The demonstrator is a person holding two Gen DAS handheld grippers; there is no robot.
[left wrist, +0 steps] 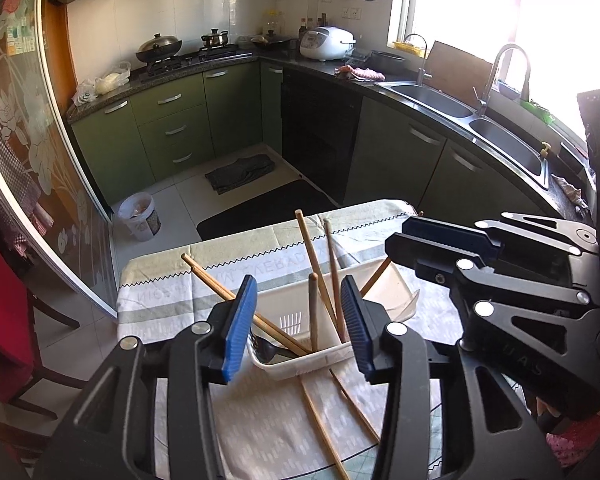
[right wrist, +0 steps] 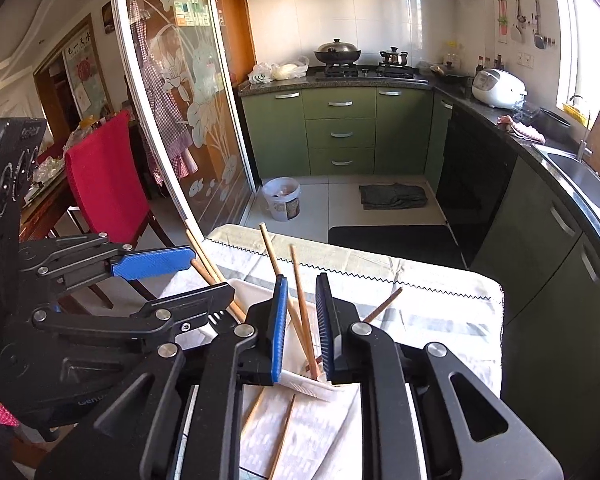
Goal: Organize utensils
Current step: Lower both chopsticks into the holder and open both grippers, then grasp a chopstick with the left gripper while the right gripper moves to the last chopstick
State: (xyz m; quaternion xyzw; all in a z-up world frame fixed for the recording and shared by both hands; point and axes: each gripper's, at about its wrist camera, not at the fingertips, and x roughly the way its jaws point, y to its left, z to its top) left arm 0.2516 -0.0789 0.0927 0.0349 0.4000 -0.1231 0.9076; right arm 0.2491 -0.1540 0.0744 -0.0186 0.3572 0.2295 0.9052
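Chopsticks [right wrist: 300,312] upright in basket [left wrist: 324,354], between right fingers [right wrist: 280,320], untouched.

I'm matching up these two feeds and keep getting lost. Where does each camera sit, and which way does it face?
Left wrist: on the left gripper, looking over the white basket toward the sink; the right gripper intrudes from the right.
Right wrist: on the right gripper, facing the stove; the left gripper shows on the left.
Shared: basket, chopsticks, tablecloth.

Loose chopsticks [left wrist: 320,420] run off the lower edge; the white basket [right wrist: 300,388] is largely hidden behind the right hand-held gripper [right wrist: 302,328].
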